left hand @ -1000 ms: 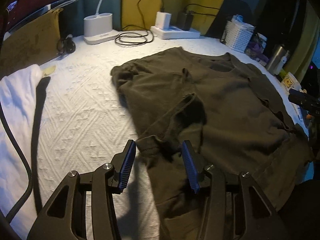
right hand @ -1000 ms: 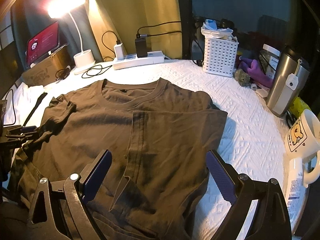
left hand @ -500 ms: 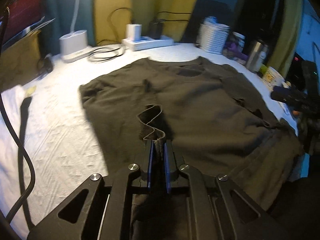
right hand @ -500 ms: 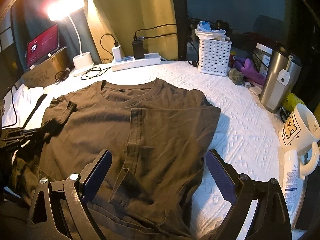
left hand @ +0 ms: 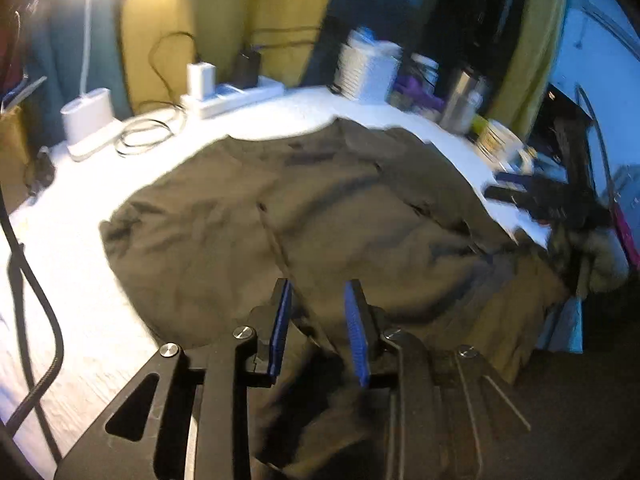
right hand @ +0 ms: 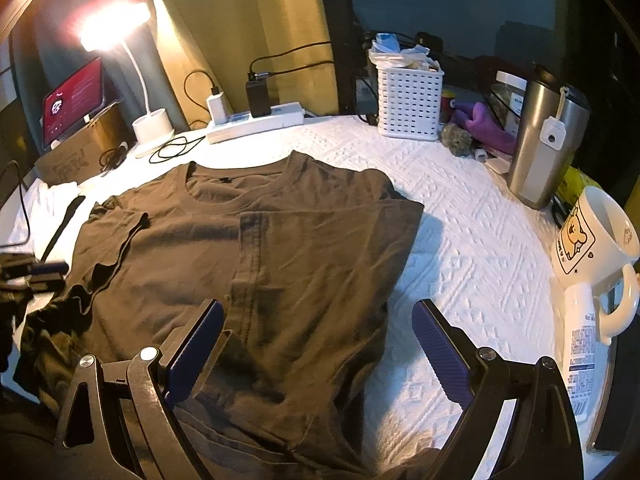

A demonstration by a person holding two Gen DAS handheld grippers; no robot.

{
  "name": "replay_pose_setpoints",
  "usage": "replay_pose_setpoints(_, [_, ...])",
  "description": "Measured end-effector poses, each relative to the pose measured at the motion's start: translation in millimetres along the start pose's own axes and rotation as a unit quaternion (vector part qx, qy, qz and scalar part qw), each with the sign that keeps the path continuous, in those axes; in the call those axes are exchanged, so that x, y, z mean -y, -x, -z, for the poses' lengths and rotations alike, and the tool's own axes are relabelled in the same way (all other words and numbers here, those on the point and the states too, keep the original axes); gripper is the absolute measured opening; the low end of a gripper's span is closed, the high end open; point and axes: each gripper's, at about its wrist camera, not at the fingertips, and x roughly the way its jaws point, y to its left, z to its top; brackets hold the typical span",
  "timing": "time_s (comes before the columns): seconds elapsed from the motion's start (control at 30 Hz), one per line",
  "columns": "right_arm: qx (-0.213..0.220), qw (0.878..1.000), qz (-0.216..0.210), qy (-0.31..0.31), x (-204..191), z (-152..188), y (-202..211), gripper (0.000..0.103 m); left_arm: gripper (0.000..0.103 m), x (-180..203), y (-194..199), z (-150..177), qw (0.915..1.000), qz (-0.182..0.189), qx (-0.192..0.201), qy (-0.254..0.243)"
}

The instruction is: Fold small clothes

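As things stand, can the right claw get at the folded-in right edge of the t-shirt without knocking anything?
Probably yes. The right claw is open right over the t-shirt, with bare tablecloth beside that edge; the mug and steel tumbler stand well off to the side.

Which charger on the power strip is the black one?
The right-hand charger on the power strip; the white charger stands to its left, nearer the lamp.

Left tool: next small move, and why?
Probably lower the left tool and pinch the t-shirt's left edge to fold it inward. Its jaws have just been opening, with no cloth clamped between them. The right side is already folded over, while the left sleeve lies spread out.
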Motion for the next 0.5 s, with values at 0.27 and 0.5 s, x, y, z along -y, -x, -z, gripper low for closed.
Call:
replay_pose_setpoints(0.27, [-0.003,1.000,0.006,-0.013,13.1,1.0,-4.0,0.096,0.027,-31.5,-55.4,-14.1,0.9900,-0.130,-0.050,0.018])
replay_pose_setpoints(0.5, [-0.013,0.999,0.018,-0.028,26.7,1.0,-12.9,0.096,0.027,-6.9,-70.4,-10.0,0.9916,-0.094,-0.081,-0.038])
